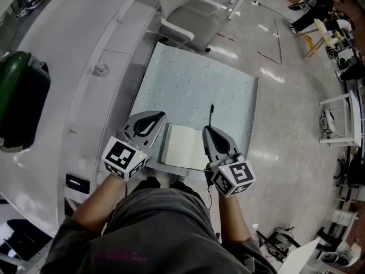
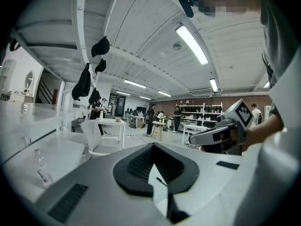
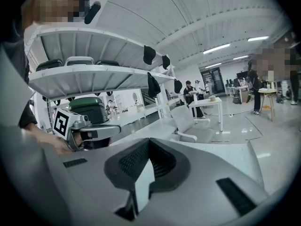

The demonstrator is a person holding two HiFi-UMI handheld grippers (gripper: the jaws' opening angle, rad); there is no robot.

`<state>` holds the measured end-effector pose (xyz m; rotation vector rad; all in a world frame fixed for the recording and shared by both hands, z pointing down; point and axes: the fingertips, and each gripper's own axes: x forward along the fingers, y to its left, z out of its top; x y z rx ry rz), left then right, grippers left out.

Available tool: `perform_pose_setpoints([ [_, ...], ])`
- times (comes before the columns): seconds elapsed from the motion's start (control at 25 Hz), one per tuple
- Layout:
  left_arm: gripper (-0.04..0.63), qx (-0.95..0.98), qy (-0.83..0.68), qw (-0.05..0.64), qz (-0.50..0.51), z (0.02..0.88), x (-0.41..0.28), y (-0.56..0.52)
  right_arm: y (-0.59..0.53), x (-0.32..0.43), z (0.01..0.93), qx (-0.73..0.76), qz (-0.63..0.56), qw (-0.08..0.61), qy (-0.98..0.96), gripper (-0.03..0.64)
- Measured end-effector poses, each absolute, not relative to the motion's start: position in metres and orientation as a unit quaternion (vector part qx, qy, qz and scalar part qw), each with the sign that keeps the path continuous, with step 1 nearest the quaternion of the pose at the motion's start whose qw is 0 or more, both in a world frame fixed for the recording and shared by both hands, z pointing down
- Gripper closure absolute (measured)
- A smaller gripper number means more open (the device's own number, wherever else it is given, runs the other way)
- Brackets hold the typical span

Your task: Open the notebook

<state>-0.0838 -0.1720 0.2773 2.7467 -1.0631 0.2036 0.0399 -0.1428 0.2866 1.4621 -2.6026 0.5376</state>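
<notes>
The notebook (image 1: 182, 146) lies flat at the 6 o'clock edge of the pale, dotted bench (image 1: 194, 79), close to the person, with a plain white face turned up. The left gripper (image 1: 155, 119) hovers just beside the notebook at its 9 o'clock. Its jaws are closed together with nothing held, and only a sliver of the bench shows through the slit between them. The right gripper (image 1: 209, 131) sits at the notebook's 3 o'clock, along its right edge, and its jaws are likewise drawn together. A white strip shows in their slit, and I cannot tell whether it is a page. A black pen (image 1: 211, 114) lies on the bench at the notebook's 1 o'clock, just past the right gripper's tip. A grey chair (image 1: 191, 21) stands beyond the bench at 12 o'clock
</notes>
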Motion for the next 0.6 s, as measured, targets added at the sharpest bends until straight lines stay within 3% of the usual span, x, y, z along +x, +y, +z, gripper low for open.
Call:
perform_pose_setpoints([
  [0.6, 0.595, 0.927, -0.355, 0.098, 0.074, 0.2801, -0.0812, -0.1717, -0.1441, 0.0380, 0.2914, 0.473, 0.174, 0.063, -0.861, 0.614],
])
